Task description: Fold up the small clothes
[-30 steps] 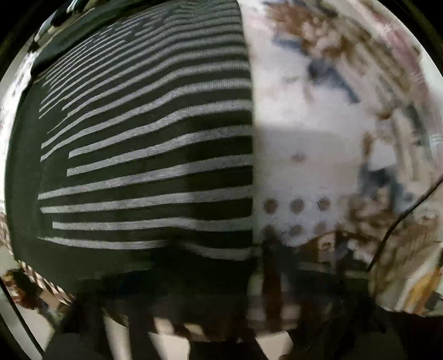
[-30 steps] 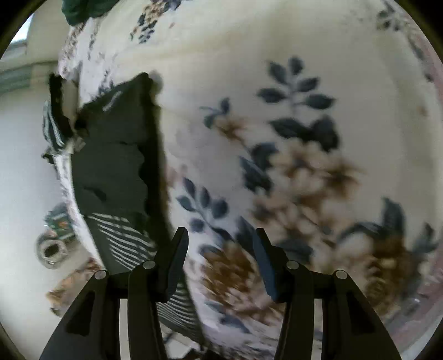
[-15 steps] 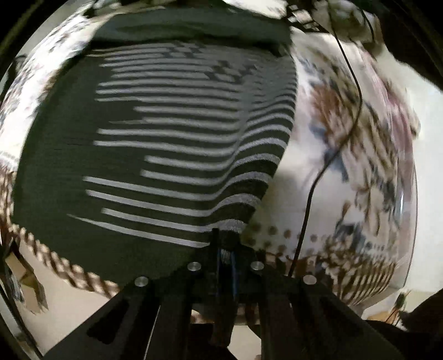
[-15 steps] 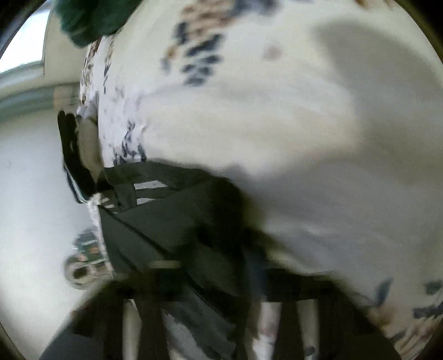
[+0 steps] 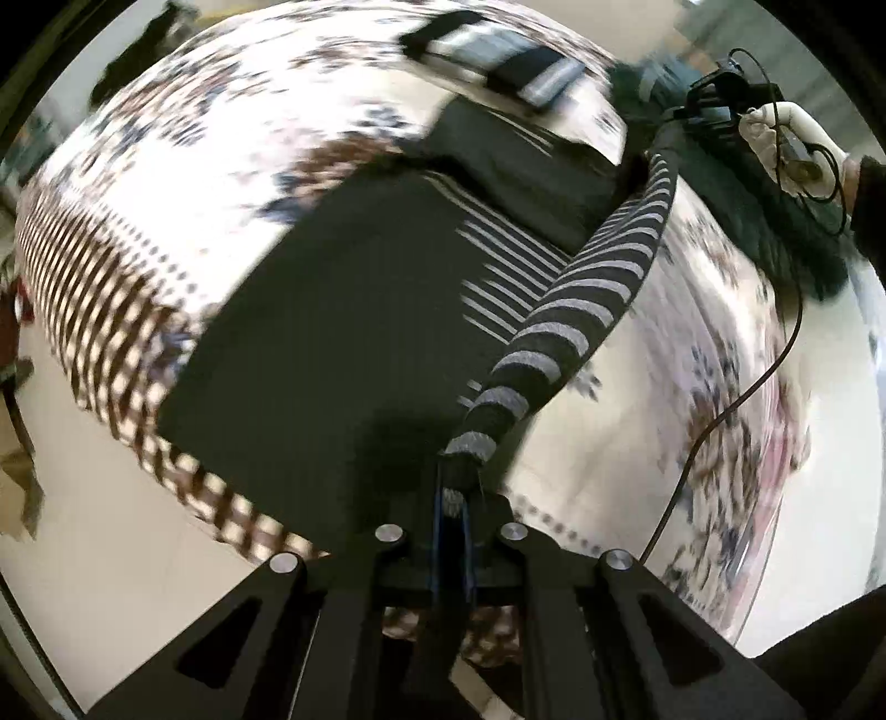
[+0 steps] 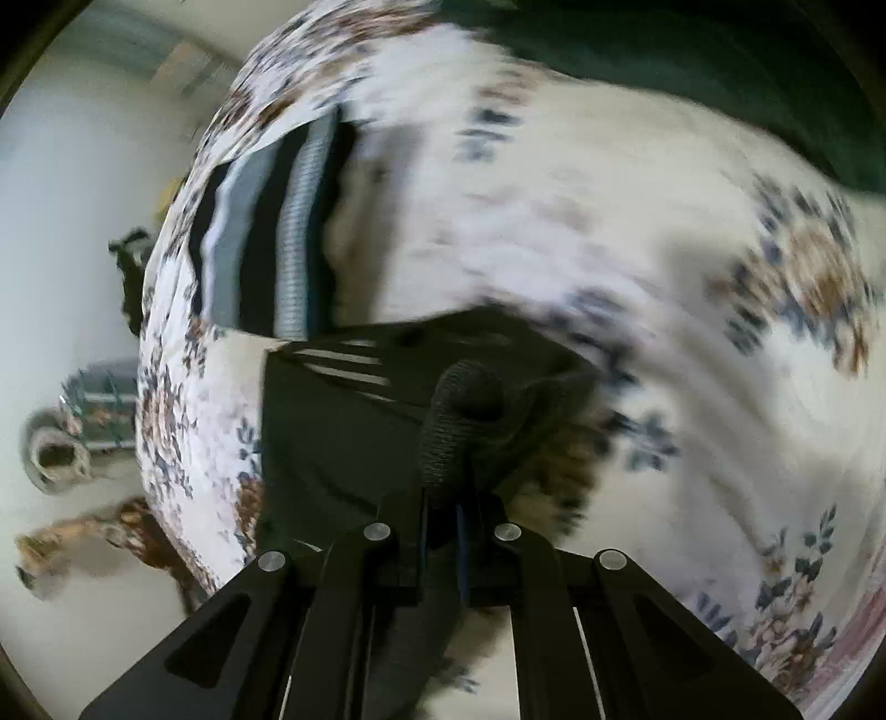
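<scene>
Black jaws, left: left gripper [image 5: 454, 501] is pressed together on a bunched edge of the striped garment [image 5: 576, 310], pinching it between the pads.
Black jaws, right: right gripper [image 6: 443, 512] is likewise clamped on a dark ribbed fold of the same garment [image 6: 459, 421]; no gap shows.
Garment, lifted part: black-and-grey striped knit rises from the left jaws as a rolled band, arcing up toward the far gripper held in a gloved hand [image 5: 792, 138].
Why held so: judged, two points along one edge are gripped so the edge can be carried over the body in one piece; a fold in hand, not yet laid.
Garment, resting part: the dark body [image 5: 332, 332] lies flat on the floral bedcover [image 5: 221, 138], near its checked border [image 5: 99, 288]; thin stripes show where the layers meet.
Cable: a thin black lead [image 5: 736, 399] runs from the gloved hand down across the cover.
Folded pile, far: a striped folded piece [image 5: 498, 50] sits beyond the garment on the cover; in the right view it reads as black and grey bands [image 6: 266, 238]. Judged: set aside as done.
Dark green cloth: lies at the far edge [image 6: 692, 61], well apart.
Writing: none legible; motion blur throughout.
</scene>
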